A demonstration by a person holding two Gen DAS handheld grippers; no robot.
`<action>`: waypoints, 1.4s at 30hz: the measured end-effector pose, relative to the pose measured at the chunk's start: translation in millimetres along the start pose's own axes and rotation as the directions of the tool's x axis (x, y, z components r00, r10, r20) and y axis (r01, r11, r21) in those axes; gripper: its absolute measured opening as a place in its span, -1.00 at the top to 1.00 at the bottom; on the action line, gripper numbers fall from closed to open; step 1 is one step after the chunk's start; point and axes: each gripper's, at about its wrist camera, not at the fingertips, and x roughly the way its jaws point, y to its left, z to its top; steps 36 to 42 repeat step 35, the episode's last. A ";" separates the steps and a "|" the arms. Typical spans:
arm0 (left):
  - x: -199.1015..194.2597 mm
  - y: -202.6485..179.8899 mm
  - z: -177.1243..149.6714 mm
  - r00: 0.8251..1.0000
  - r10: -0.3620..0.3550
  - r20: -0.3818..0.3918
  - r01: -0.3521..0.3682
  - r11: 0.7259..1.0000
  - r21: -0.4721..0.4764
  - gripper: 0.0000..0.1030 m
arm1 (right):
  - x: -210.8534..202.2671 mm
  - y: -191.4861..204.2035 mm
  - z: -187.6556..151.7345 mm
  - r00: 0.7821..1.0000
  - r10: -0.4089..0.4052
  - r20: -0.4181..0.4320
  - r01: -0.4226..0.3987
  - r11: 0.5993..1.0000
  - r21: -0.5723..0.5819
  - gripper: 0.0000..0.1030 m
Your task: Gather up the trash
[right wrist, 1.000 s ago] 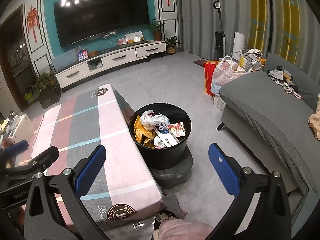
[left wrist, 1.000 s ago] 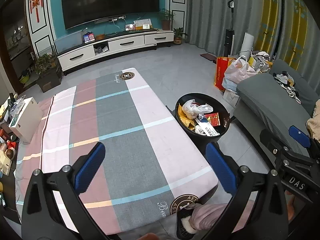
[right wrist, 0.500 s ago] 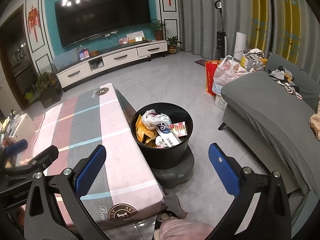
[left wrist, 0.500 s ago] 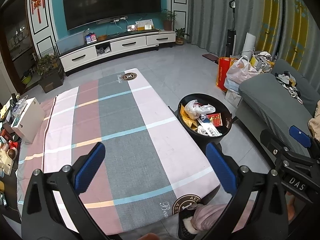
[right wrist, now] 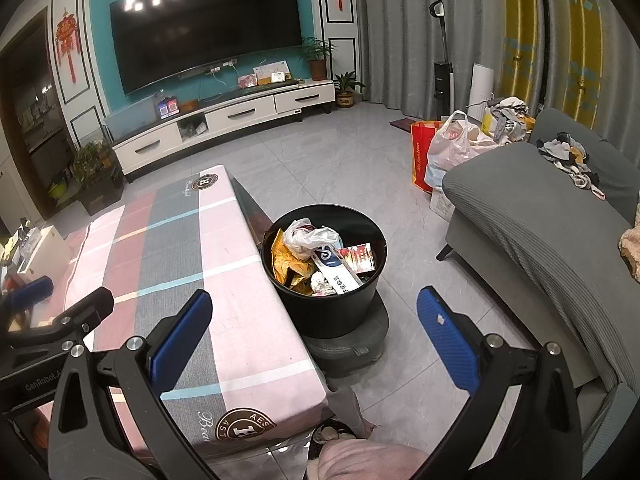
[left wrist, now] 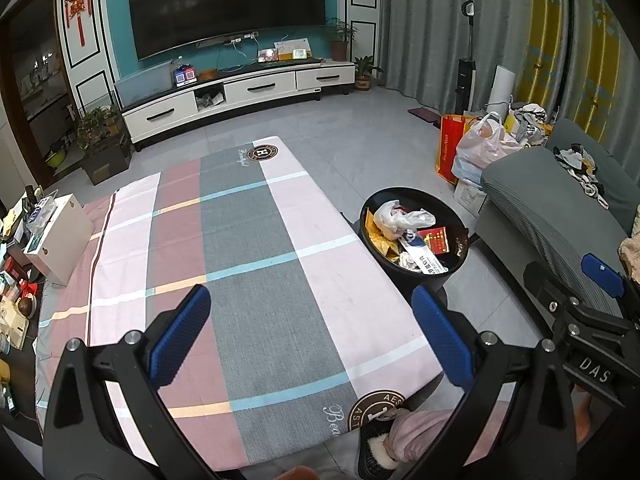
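filling most of both views, the cloth-covered table [left wrist: 256, 264] lies bare of loose litter, so the collecting looks close to done. beside its right edge stands the black bin [right wrist: 326, 300], touching or just off the table, perched on a low grey base [right wrist: 352, 346] and heaped with trash: a white plastic bag [right wrist: 308, 238], yellow wrappers [right wrist: 290, 266], a red packet [right wrist: 360, 258]. the left gripper [left wrist: 316, 338] hangs above the near end of the table, jaws wide apart and holding nothing; the bin sits ahead and to its right. the right gripper [right wrist: 316, 338] is likewise spread and empty, with the bin straight ahead between its fingers but well beyond their tips. to finish well, i'd scan the table edges and floor for strays before reaching, and press nothing onto that heap carelessly, since it sits near the rim.
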 end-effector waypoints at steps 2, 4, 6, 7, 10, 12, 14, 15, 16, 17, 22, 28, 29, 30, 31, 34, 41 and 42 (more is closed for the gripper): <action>0.5 1.2 0.0 1.000 0.001 -0.001 -0.001 1.000 -0.002 -0.95 | 0.0 -0.2 -0.1 1.000 0.001 0.000 -0.001 1.000 0.000 -0.94; 0.4 1.4 0.0 1.000 0.002 -0.001 -0.002 1.000 -0.002 -0.95 | 0.2 0.4 -0.3 1.000 0.000 0.002 0.000 1.000 -0.001 -0.94; 0.6 2.0 0.0 1.000 0.000 -0.001 0.000 1.000 -0.002 -0.95 | 0.1 -0.3 0.1 1.000 0.001 0.001 -0.001 1.000 0.000 -0.94; 0.4 1.6 0.0 1.000 0.001 -0.001 -0.001 1.000 -0.001 -0.95 | 0.7 0.4 -0.4 1.000 0.001 0.001 -0.001 1.000 0.000 -0.94; 0.4 1.6 0.1 1.000 0.001 0.000 -0.001 1.000 -0.003 -0.95 | 0.7 0.4 -0.3 1.000 0.001 0.000 -0.001 1.000 -0.002 -0.94; 0.5 2.1 -0.1 1.000 0.003 0.000 -0.003 1.000 -0.004 -0.95 | 0.2 -0.2 0.1 1.000 0.001 0.000 -0.001 1.000 0.000 -0.94; 0.8 2.7 0.6 1.000 0.003 0.000 -0.003 1.000 -0.005 -0.95 | 0.2 0.0 0.0 1.000 0.000 0.000 0.000 1.000 -0.001 -0.94; 0.8 2.6 0.8 1.000 0.002 0.000 -0.002 1.000 -0.004 -0.95 | 0.8 0.2 -0.1 1.000 0.000 0.000 0.000 1.000 0.000 -0.94; 0.9 2.6 0.9 1.000 0.003 0.001 -0.003 1.000 -0.003 -0.95 | 1.1 0.7 -0.4 1.000 0.000 0.000 0.000 1.000 0.001 -0.94; 1.1 2.8 0.8 1.000 0.003 0.001 -0.003 1.000 -0.002 -0.95 | 1.0 0.4 -0.1 1.000 0.000 0.000 0.000 1.000 0.000 -0.94; 0.3 4.1 1.0 1.000 -0.004 0.009 0.004 1.000 -0.003 -0.95 | 1.7 0.6 -0.2 1.000 -0.001 -0.001 0.001 1.000 -0.001 -0.94; 0.3 2.8 1.4 1.000 -0.008 0.006 0.008 1.000 0.001 -0.95 | 2.7 0.8 -0.7 1.000 0.003 -0.002 -0.003 1.000 -0.001 -0.94; 0.4 2.5 1.4 1.000 -0.004 0.006 0.004 1.000 0.005 -0.95 | 3.1 0.5 -0.9 1.000 0.002 -0.002 -0.002 1.000 -0.001 -0.94; 0.4 1.3 1.4 1.000 -0.004 0.005 0.004 1.000 0.006 -0.95 | 3.3 0.8 -1.1 1.000 0.002 -0.002 -0.002 1.000 -0.002 -0.94; 0.8 1.7 1.7 1.000 -0.007 0.002 0.007 1.000 0.004 -0.95 | 3.4 1.0 -1.4 1.000 0.001 -0.002 -0.001 1.000 -0.002 -0.94; 0.8 1.6 1.2 1.000 -0.006 0.001 0.006 1.000 -0.002 -0.95 | 3.3 0.9 -1.3 1.000 0.001 -0.002 -0.001 1.000 -0.001 -0.94; 1.3 1.7 1.2 1.000 -0.006 -0.001 0.006 1.000 -0.004 -0.95 | 2.9 0.6 -0.8 1.000 0.001 -0.002 -0.001 1.000 -0.001 -0.94; 1.3 1.7 1.2 1.000 -0.006 -0.001 0.006 1.000 -0.004 -0.95 | 2.9 0.6 -0.8 1.000 0.001 -0.002 -0.001 1.000 -0.001 -0.94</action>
